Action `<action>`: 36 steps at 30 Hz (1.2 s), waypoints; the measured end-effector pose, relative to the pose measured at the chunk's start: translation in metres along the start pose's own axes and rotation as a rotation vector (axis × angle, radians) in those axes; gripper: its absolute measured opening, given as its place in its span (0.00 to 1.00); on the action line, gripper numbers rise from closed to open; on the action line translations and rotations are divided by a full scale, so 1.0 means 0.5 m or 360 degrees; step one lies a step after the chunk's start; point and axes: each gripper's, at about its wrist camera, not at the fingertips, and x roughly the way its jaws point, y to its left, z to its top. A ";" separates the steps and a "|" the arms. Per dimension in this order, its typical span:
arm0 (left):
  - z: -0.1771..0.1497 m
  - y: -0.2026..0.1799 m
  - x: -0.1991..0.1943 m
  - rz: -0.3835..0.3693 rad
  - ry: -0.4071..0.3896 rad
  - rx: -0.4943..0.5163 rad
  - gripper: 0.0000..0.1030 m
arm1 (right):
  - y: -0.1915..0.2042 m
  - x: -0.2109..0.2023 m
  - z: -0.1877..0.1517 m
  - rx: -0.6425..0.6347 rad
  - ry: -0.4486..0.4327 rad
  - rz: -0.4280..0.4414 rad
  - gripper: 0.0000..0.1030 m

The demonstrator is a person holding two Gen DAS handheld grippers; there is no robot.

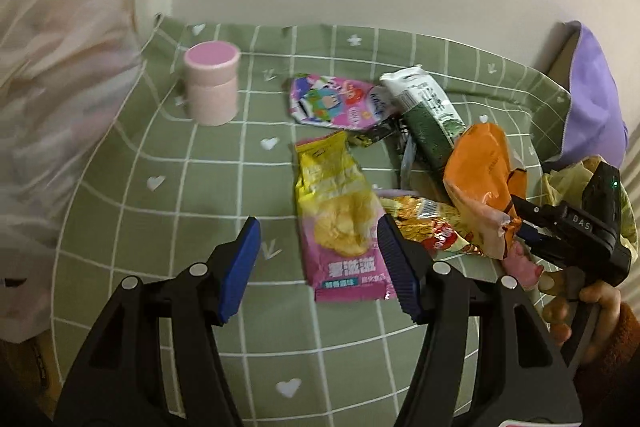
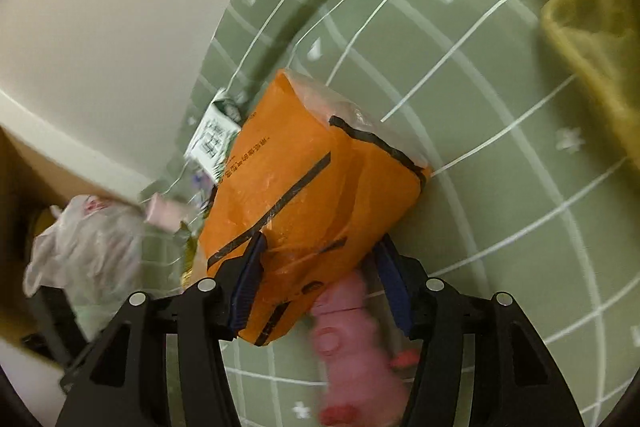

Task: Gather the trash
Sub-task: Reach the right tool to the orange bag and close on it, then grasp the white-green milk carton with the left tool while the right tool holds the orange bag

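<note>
Right wrist: right gripper (image 2: 320,275) straddles orange bag (image 2: 304,187)

The left wrist camera sits just behind the left gripper (image 1: 318,263), looking forward and steeply down along its fingers at a green checked cloth (image 1: 168,227). It stands fairly near, yet takes in most of the cloth to the pale wall beyond.

The right wrist camera rides behind the right gripper (image 2: 320,279) the same way, but much closer and rolled, so the cloth (image 2: 500,187) runs slantwise across its picture.

Both views share the orange bag (image 1: 484,183) (image 2: 304,179), the green-and-white packet (image 1: 428,107) (image 2: 214,139) beyond it, and the pink cup (image 1: 212,87) (image 2: 166,213). The left view also catches the right gripper (image 1: 520,223) itself, off to its right.
</note>
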 end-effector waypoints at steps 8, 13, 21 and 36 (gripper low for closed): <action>0.007 -0.012 0.003 -0.0037 -0.0021 -0.0031 0.56 | 0.073 -0.096 0.046 -0.0345 -0.0162 0.0010 0.14; 0.038 -0.035 0.021 -0.0071 -0.0062 -0.0001 0.56 | 0.099 -0.185 0.063 -0.0557 -0.0312 -0.0145 0.14; 0.130 -0.078 0.082 -0.0294 -0.0038 -0.0167 0.57 | 0.046 -0.254 0.059 -0.0587 -0.0342 -0.0369 0.14; 0.247 -0.265 0.270 0.0237 0.0052 0.0019 0.64 | -0.012 -0.253 -0.012 -0.0614 -0.0165 -0.0397 0.14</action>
